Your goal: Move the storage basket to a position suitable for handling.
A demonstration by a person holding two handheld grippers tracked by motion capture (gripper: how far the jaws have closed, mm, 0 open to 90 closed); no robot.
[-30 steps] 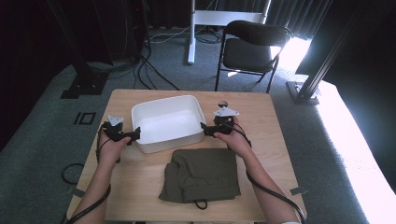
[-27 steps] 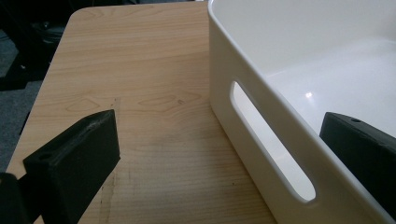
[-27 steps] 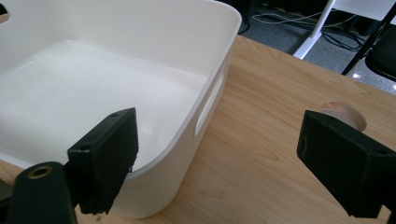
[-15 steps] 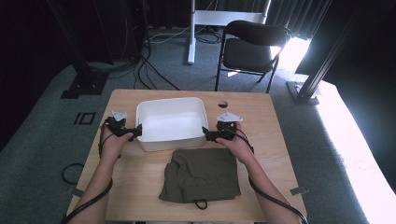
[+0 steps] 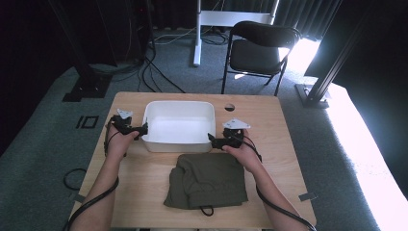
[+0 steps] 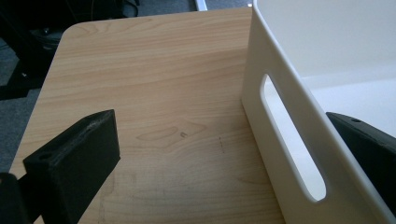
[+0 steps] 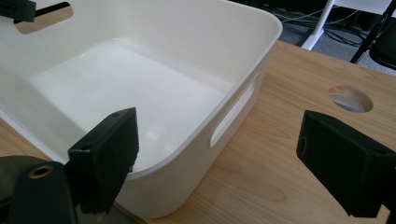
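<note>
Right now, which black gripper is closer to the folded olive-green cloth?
The right gripper, at the white plastic tub's corner beside the olive-green cloth; the left gripper is farther.

Tub (image 5: pixel 179 126): white plastic, smooth, slight sheen inside. Table (image 5: pixel 144 187): pale wood, visible grain, matt. Garment (image 5: pixel 206 180): olive cloth, soft, matt, creased. Gripper jaws: black plastic, matt, faintly grainy faces. Floor (image 5: pixel 43 159): grey carpet, rough.
</note>
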